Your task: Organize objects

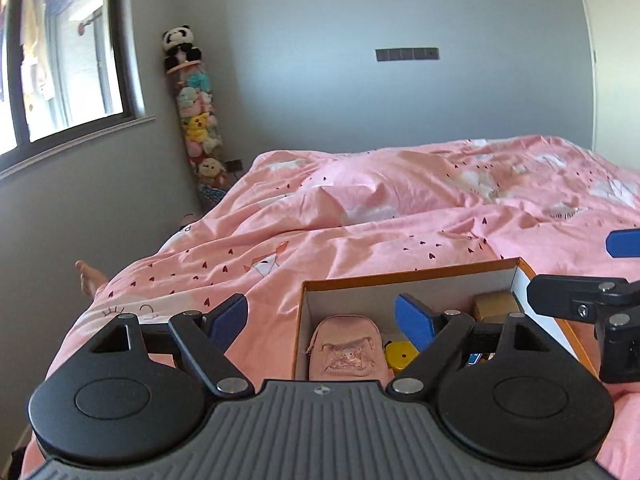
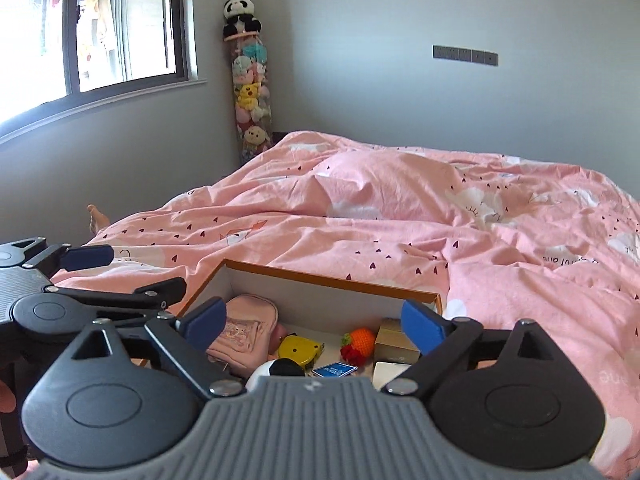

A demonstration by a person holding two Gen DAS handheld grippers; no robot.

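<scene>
An open cardboard box (image 1: 412, 274) with an orange rim (image 2: 332, 276) lies on the bed. Inside it are a pink pouch (image 2: 248, 328), a yellow tape measure (image 2: 300, 348), an orange crochet toy (image 2: 358, 340), a small gold carton (image 2: 394, 338), a blue card (image 2: 334, 370) and a black-and-white ball (image 2: 278, 370). My left gripper (image 1: 320, 318) hangs open above the box's near left part, with nothing between its blue pads. My right gripper (image 2: 314, 320) is open too, above the box's near side, and holds nothing. The two grippers hover side by side, close together.
A rumpled pink duvet (image 2: 400, 220) covers the whole bed. A person's bare foot (image 1: 90, 278) shows past the bed's left edge. In the far corner stands a tall clear tube of plush toys (image 2: 250, 92) topped by a panda. A window (image 2: 100, 28) fills the left wall.
</scene>
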